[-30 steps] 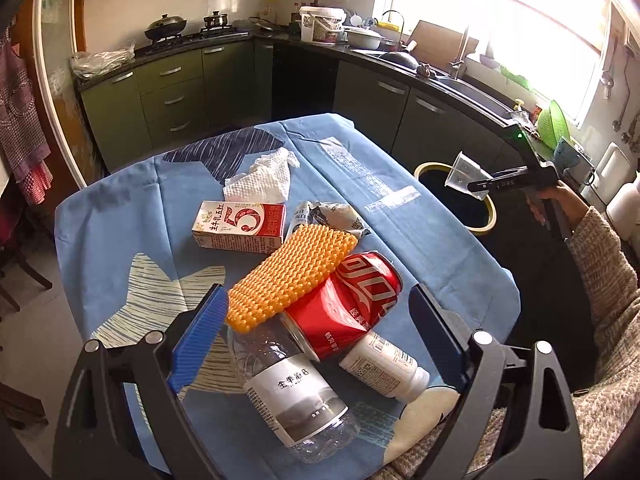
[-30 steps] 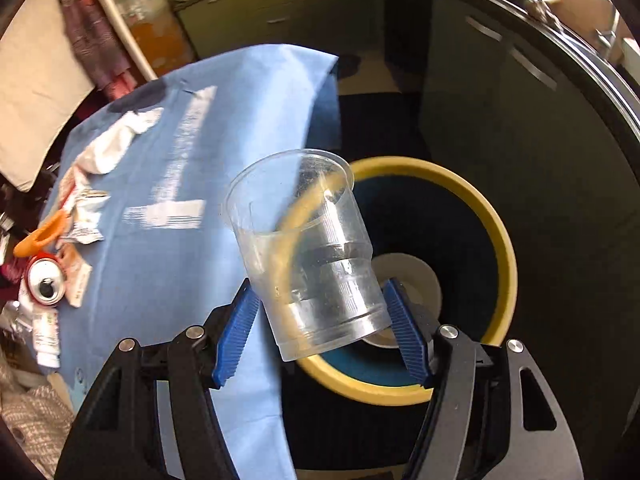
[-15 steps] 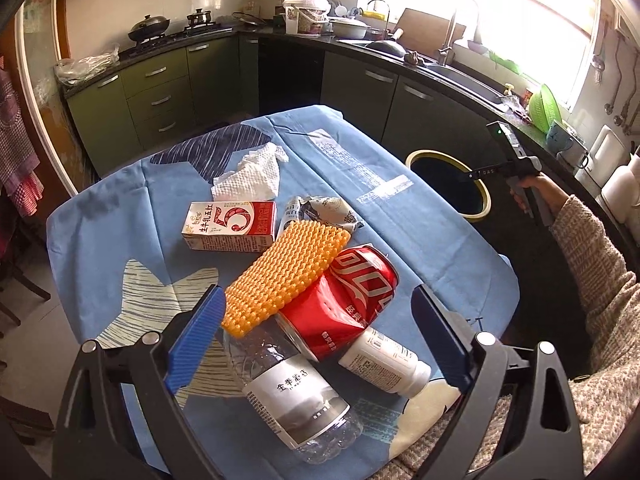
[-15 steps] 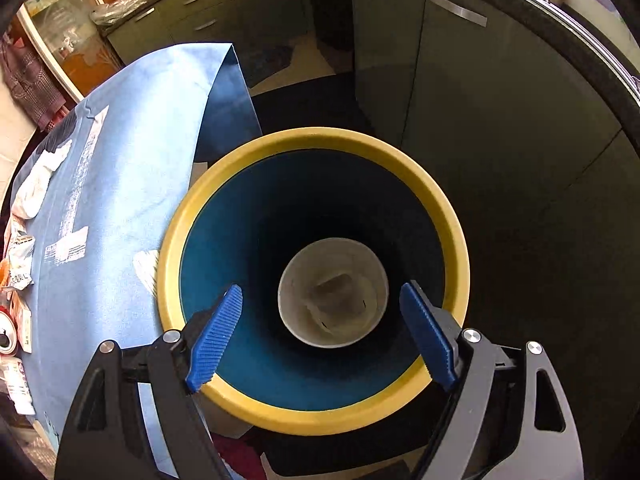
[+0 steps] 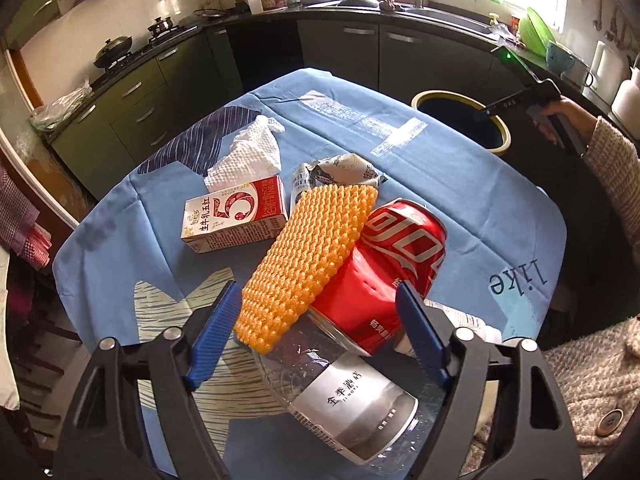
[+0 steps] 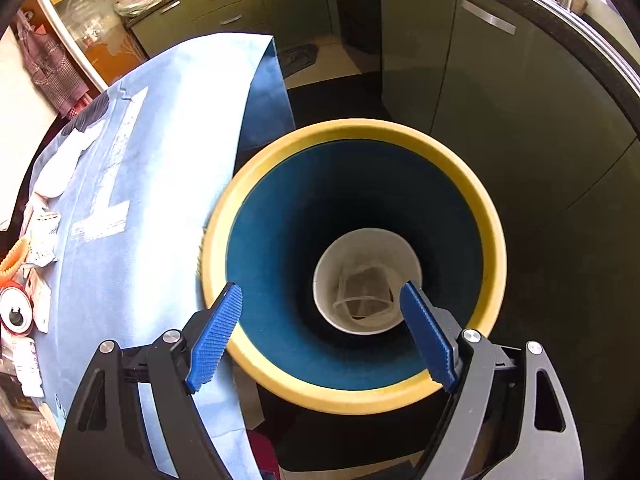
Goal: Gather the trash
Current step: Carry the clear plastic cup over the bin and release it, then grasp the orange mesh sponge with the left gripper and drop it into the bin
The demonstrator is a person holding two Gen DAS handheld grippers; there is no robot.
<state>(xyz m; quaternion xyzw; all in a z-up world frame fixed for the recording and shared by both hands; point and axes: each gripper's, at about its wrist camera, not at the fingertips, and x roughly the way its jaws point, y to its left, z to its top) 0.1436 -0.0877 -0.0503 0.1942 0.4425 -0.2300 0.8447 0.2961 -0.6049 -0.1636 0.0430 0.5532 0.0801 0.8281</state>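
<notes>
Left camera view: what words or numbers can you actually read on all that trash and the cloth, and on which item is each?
"5": big red numeral on the carton; the Chinese print beside it is too small to read reliably.
"like": on the tablecloth, seen upside down.
"全季酒店": on the bottle label; the line beneath is too small.
Can: white brand script, partly hidden, not legible.
Wrapper: print blurred.

clear plastic cup (image 6: 363,296) | on its side | bottom of yellow-rimmed bin (image 6: 490,216)
</notes>
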